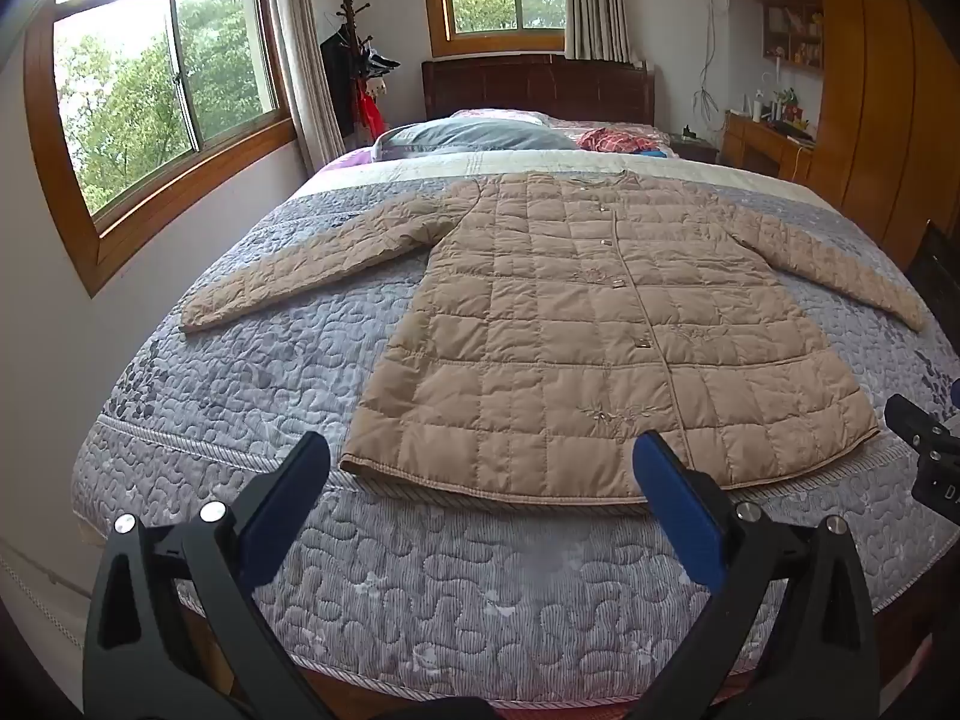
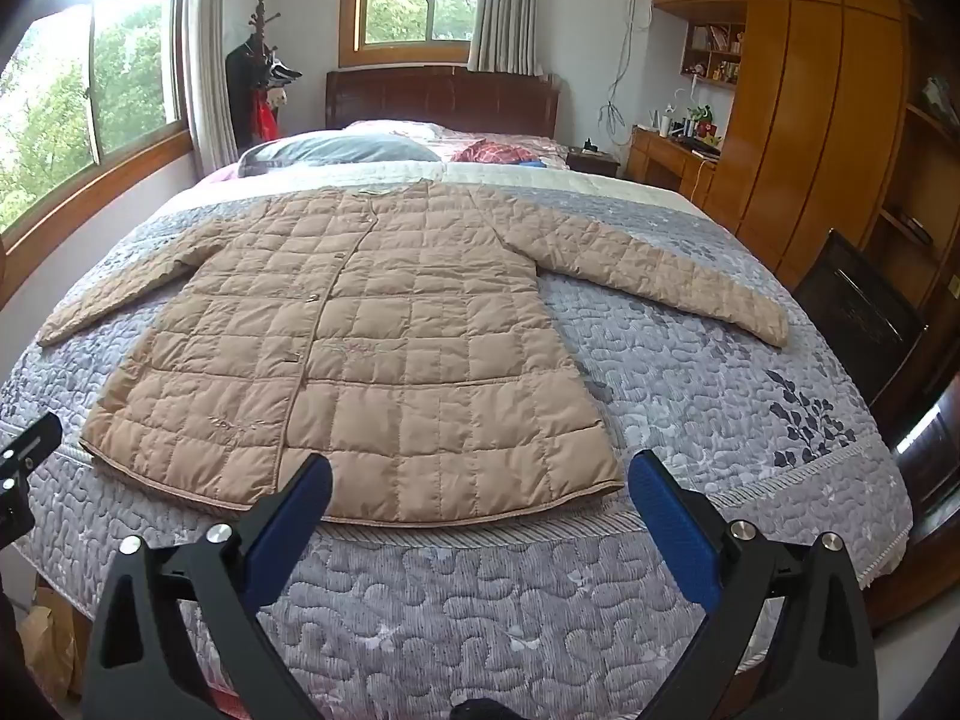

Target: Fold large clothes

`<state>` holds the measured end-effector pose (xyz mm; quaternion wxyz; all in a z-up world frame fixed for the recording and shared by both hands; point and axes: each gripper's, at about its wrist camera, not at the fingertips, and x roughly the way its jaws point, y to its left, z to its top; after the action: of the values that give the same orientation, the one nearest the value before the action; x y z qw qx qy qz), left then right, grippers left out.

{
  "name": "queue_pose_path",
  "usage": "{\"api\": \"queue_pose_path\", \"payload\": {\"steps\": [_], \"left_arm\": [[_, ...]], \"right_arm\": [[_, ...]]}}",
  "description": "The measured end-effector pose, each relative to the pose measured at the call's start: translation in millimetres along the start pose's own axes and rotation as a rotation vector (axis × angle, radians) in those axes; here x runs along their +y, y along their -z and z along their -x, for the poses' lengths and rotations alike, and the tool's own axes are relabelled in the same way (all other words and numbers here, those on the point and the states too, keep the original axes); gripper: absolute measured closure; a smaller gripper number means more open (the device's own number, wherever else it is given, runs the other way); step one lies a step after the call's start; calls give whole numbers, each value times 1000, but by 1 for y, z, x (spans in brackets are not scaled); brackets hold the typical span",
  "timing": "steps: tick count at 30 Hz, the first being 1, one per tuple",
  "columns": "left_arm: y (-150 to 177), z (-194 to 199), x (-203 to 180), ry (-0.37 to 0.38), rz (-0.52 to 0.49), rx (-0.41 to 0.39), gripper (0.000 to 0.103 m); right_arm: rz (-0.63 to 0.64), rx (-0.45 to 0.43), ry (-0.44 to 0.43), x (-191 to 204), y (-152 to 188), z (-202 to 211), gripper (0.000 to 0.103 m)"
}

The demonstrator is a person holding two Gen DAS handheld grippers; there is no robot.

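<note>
So there's a big beige quilted coat (image 1: 606, 330) laid out flat on the bed (image 1: 456, 588), front side up, snaps running down the middle, both sleeves spread out to the sides. In the left wrist view it fills the centre of the frame, with one sleeve (image 1: 300, 270) reaching toward the left edge and the other running off to the right. The hem lies near the foot of the bed, just above the fingertips in both views.

The left hand-held gripper (image 1: 483, 468) hangs over the grey patterned quilt at the bottom of the frame, jaws spread wide apart, nothing between them and not touching the coat. Same deal with the right hand-held gripper (image 2: 480, 474): jaws wide apart, hovering over the quilt just short of the hem, holding nothing. Both tilt downward toward the bed. In each wrist view a bit of the other gripper pokes in at the side edge.

Further back, upper middle of the frame, there's a grey pillow (image 1: 474, 135) and some red patterned fabric (image 1: 609, 138) by the dark headboard (image 1: 534, 87). Windows sit at upper left and top centre, a coat rack (image 1: 351, 54) stands between them, and wooden wardrobes (image 2: 798, 120) take up the right side.
</note>
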<state>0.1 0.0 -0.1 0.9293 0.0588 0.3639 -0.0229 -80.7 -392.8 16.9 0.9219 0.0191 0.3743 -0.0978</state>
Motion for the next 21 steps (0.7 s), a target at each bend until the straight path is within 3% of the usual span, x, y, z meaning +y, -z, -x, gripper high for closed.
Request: {"api": "queue_pose_path", "payload": {"steps": [21], "left_arm": [[1,2,1,-3,0,-7,3]], "right_arm": [[1,9,-5,1,1,-2,4]]}}
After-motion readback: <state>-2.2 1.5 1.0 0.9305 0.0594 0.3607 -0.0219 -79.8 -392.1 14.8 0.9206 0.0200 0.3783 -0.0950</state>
